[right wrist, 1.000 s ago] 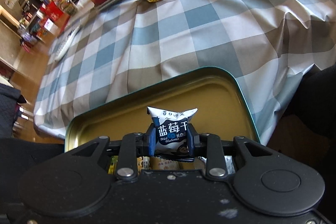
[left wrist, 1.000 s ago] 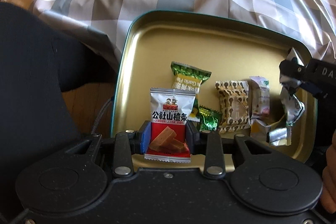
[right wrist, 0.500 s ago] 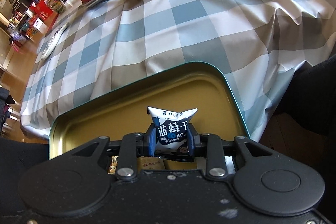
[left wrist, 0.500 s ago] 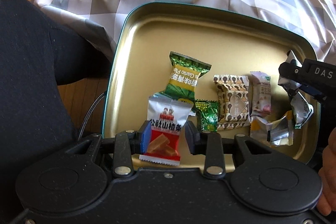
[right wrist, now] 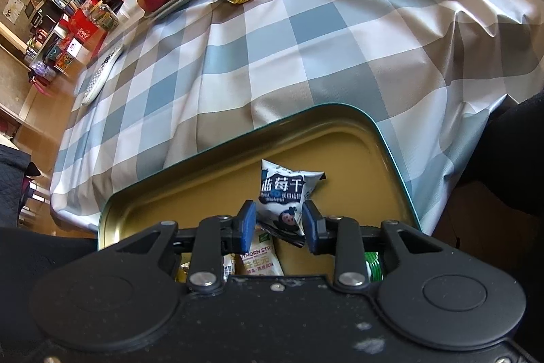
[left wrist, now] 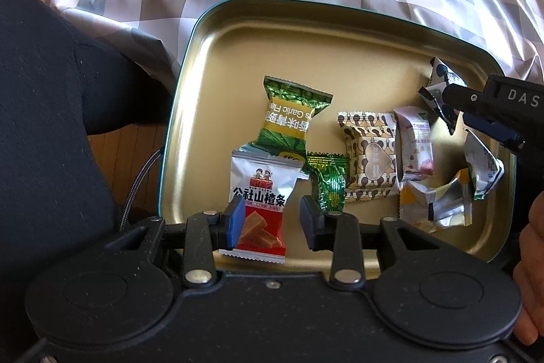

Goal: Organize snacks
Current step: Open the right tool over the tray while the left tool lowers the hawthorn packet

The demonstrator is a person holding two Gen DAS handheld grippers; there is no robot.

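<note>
Dropped free since a second ago: hawthorn packet (left wrist: 258, 193) between parted left gripper (left wrist: 272, 223); blueberry packet (right wrist: 285, 193) slipping from opening right gripper (right wrist: 278, 223), lower centre, over tray (left wrist: 210, 33). Lift clear straight, without nudging.

Bright daylight falls on the checked tablecloth (right wrist: 306, 22), and folds in it cast soft shadows. The gold tray (left wrist: 306, 33) shines with glare near its left wall. Both pictures bend at the edges and look sharp.
</note>
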